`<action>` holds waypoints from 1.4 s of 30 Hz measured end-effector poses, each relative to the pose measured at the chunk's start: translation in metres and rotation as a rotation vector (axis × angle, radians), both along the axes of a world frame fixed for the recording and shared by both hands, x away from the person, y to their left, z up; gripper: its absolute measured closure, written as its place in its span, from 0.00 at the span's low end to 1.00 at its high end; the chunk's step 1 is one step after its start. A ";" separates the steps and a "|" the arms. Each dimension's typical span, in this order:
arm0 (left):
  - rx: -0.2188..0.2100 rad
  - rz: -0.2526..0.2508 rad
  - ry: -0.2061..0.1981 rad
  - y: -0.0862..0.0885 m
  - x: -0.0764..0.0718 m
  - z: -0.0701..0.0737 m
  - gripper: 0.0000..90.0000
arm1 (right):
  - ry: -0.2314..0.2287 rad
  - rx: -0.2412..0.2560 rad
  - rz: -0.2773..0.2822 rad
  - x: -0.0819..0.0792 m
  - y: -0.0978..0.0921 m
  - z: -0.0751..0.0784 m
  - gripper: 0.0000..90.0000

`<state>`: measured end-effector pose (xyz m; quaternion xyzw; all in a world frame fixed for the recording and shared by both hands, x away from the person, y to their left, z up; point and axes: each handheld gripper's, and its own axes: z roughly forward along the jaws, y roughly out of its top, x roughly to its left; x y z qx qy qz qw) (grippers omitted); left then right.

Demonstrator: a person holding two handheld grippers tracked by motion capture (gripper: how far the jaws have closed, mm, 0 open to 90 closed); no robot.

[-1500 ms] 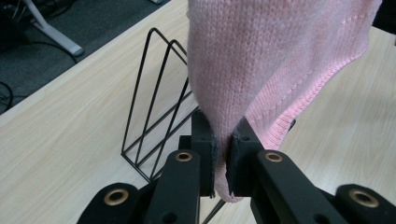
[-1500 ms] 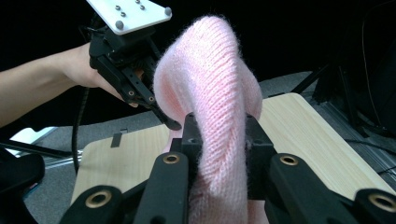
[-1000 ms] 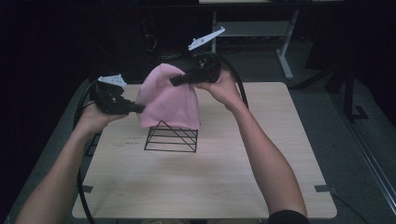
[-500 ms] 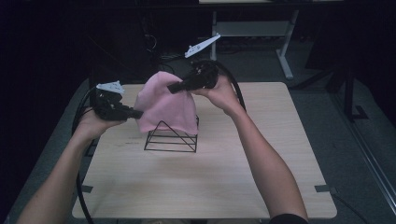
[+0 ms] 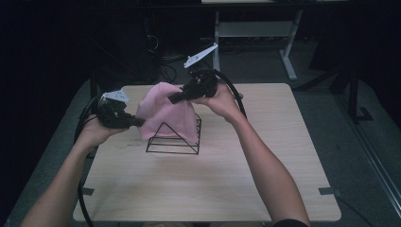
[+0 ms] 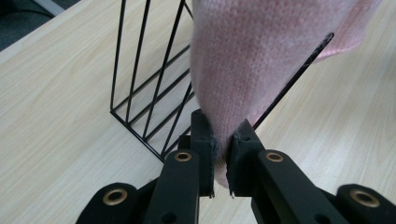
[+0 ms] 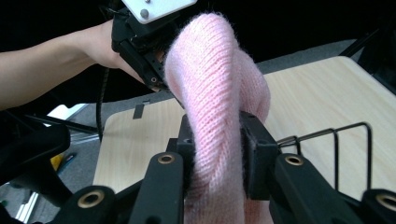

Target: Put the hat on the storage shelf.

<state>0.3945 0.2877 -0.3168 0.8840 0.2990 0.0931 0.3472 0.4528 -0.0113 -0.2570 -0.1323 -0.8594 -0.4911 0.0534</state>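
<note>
A pink knitted cloth [image 5: 166, 111] hangs draped over a black wire rack [image 5: 174, 140] shaped like a triangular prism, at the table's middle back. My left gripper [image 5: 140, 122] is shut on the cloth's left edge; the left gripper view shows the knit [image 6: 261, 60] pinched between the jaws, the rack's wires [image 6: 144, 88] just behind. My right gripper [image 5: 172, 99] is shut on a thick fold at the cloth's top; in the right gripper view that fold [image 7: 217, 116] bulges between its jaws, with the left gripper [image 7: 144, 42] and hand beyond.
The light wooden table [image 5: 236, 179] has wide bare room in front of and to the right of the rack. Black cables [image 5: 85, 123] loop off the table's left side. A white desk frame [image 5: 283, 38] stands on the dark floor behind.
Both grippers have drifted slightly left and lower with the cloth, which now lies more fully over the rack's top. Both keep their hold.
</note>
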 end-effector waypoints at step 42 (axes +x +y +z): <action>0.127 -0.003 0.103 -0.007 0.003 -0.056 0.92 | 0.090 -0.089 0.031 -0.007 0.004 -0.047 0.73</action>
